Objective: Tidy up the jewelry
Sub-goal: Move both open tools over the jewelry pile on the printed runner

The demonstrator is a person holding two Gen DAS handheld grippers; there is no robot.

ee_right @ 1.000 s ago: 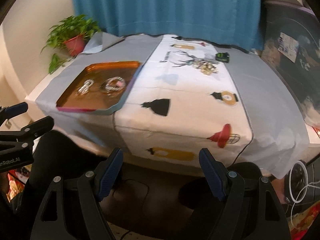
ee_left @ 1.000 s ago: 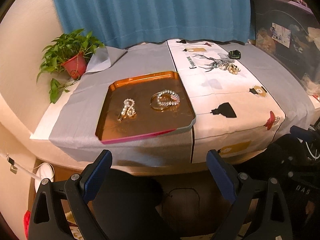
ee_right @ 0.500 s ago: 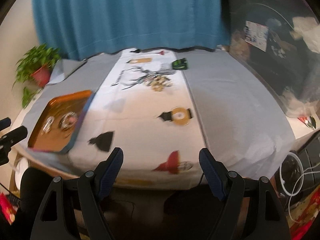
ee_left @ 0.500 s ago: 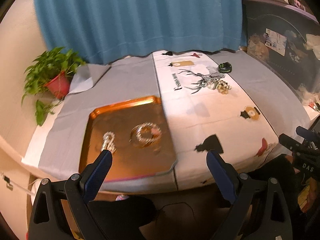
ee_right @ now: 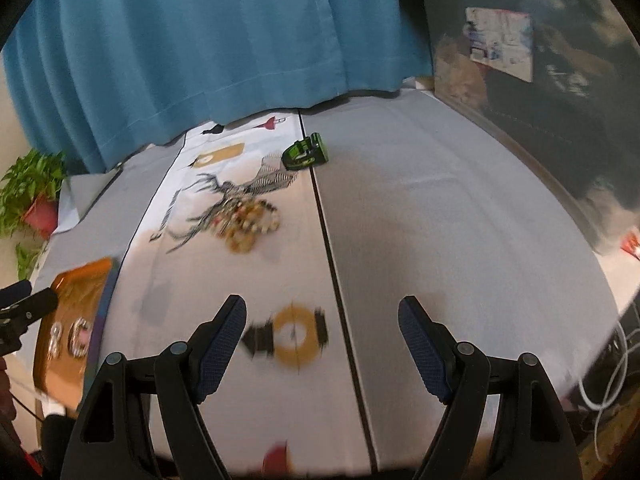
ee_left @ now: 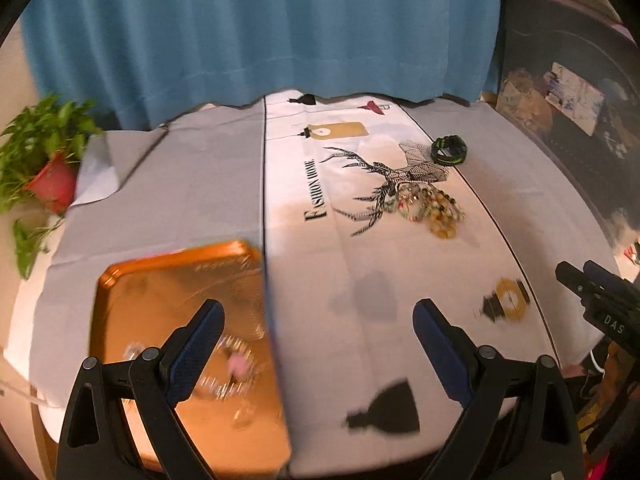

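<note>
A pile of beaded bracelets lies on the white printed runner, also in the right wrist view. A black-and-green band lies beyond it, also seen from the right. An orange tray at the table's front left holds pearl and metal jewelry; it shows in the right wrist view too. My left gripper is open and empty over the tray's right edge. My right gripper is open and empty above the runner.
A potted plant in a red pot stands at the far left. A blue curtain hangs behind the table. Grey cloth covers the table's right side. Dark cluttered storage sits to the right.
Both grippers have moved up and forward from below the table's front edge to over the tabletop. The views are blurred by motion. Both stay open.
</note>
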